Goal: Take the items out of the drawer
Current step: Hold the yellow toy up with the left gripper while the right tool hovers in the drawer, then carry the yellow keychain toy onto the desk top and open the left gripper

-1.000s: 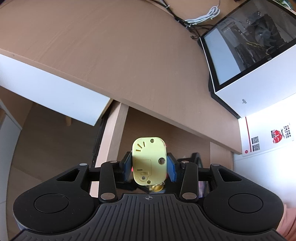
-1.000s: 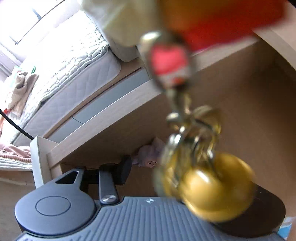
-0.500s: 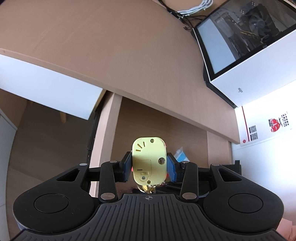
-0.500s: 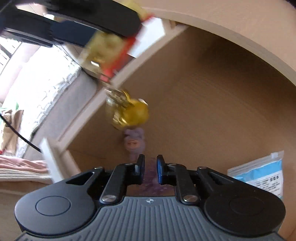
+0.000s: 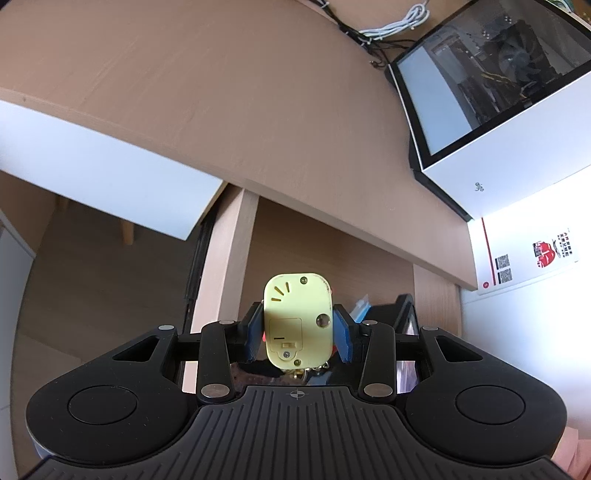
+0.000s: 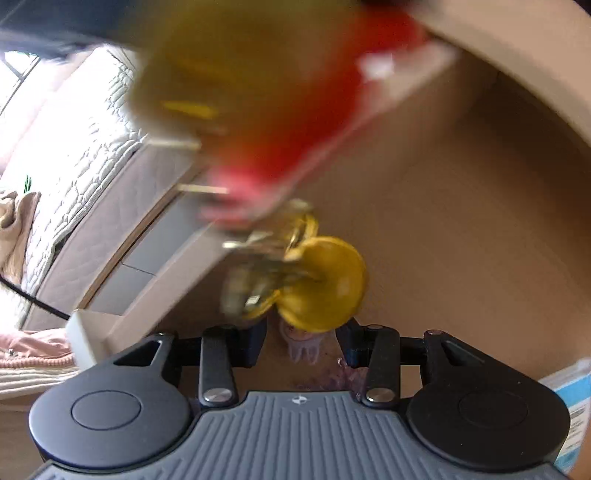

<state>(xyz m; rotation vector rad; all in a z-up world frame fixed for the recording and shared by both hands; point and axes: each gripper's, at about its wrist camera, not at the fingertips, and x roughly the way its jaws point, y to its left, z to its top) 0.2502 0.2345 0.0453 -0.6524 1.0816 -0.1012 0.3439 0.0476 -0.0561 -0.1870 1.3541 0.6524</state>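
My left gripper [image 5: 297, 326] is shut on a pale yellow toy [image 5: 295, 314] with a red part behind it, held above the open drawer [image 5: 229, 251]. In the right wrist view the same toy [image 6: 258, 92] is a close blur up top, and its gold bell [image 6: 325, 284] dangles from a chain. My right gripper [image 6: 301, 339] is open low inside the drawer [image 6: 461, 240]. A small purple figure [image 6: 301, 350] lies between its fingers; whether they touch it I cannot tell.
A blue and white packet [image 6: 569, 398] lies in the drawer at the right. On the desk top [image 5: 221, 92] stand a white computer case [image 5: 498, 92], cables [image 5: 391, 26] and a white printed box [image 5: 528, 258]. A quilted mattress [image 6: 74, 129] is at the left.
My right gripper's fingers have spread from nearly shut to open around the purple figure. The toy and its bell have swung closer to the right camera. The left gripper keeps its hold.
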